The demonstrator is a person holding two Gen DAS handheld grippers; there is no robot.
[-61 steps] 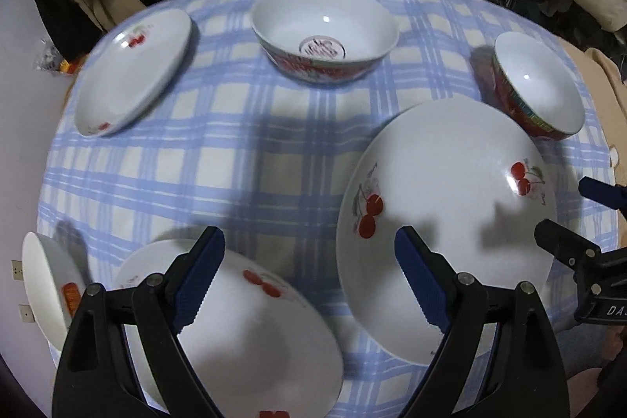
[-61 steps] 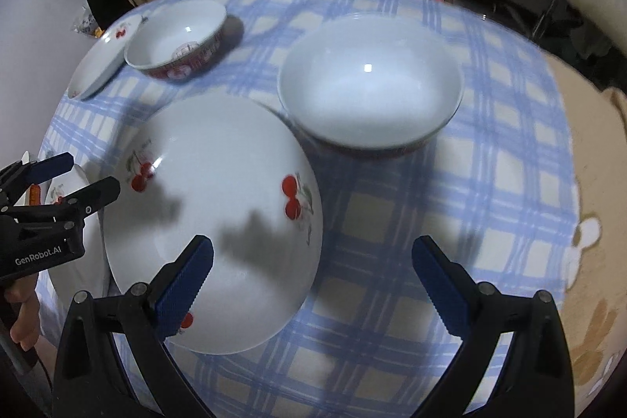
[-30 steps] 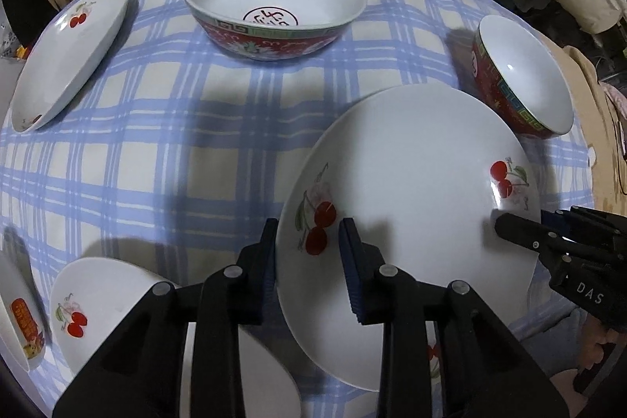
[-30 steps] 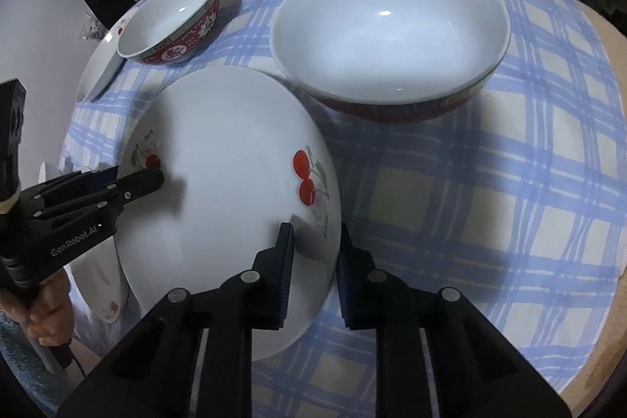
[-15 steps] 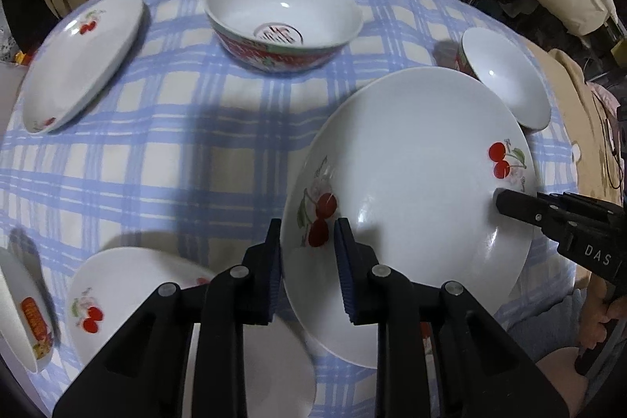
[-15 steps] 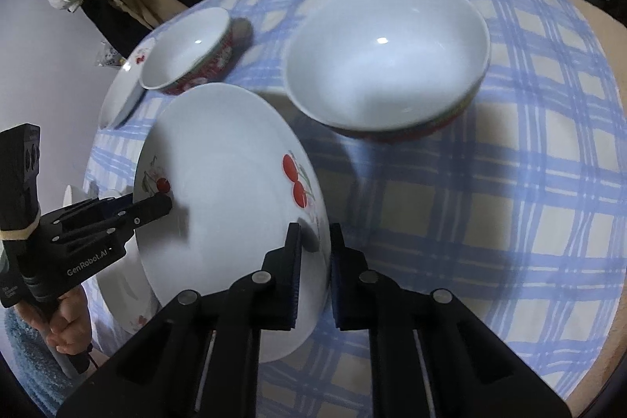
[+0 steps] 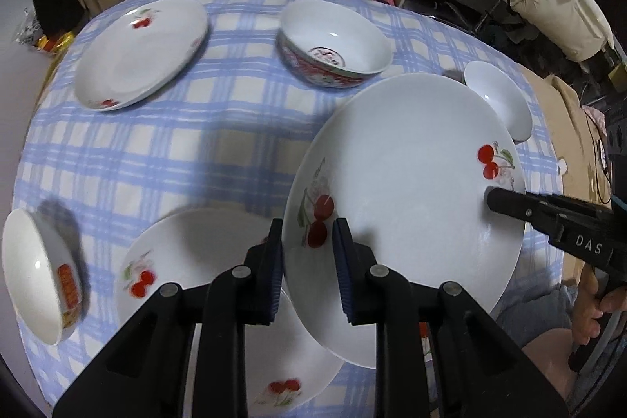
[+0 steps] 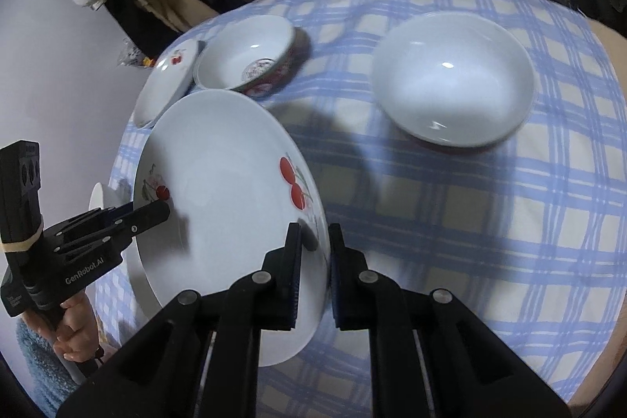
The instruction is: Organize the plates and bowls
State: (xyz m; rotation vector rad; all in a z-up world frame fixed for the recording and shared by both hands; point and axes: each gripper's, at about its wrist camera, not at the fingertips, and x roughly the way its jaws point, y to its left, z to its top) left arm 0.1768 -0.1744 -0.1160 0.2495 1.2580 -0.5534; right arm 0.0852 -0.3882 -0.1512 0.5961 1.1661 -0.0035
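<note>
A large white plate with red cherries [image 7: 411, 175] hangs tilted above the checked tablecloth, held at two opposite rims. My left gripper [image 7: 307, 234] is shut on its near-left rim, by the cherry print. My right gripper [image 8: 314, 234] is shut on the opposite rim, beside the other cherry pair. Each wrist view shows the other gripper biting the far edge: the right gripper [image 7: 497, 200] and the left gripper [image 8: 156, 212]. The same plate [image 8: 219, 183] fills the left half of the right wrist view. A second cherry plate [image 7: 219, 281] lies on the cloth, partly under the lifted one.
On the round table [image 7: 156, 151] stand a third cherry plate [image 7: 141, 53] at the far left, a red-patterned bowl [image 7: 333, 46], a plain-white-inside bowl [image 8: 450, 89] at the right and a small bowl [image 7: 35, 273] at the near-left edge. Books and shelves lie beyond the table.
Both grippers went from open to shut on the large plate's rims. They have since lifted it off the cloth and carried it left, over the near cherry plate.
</note>
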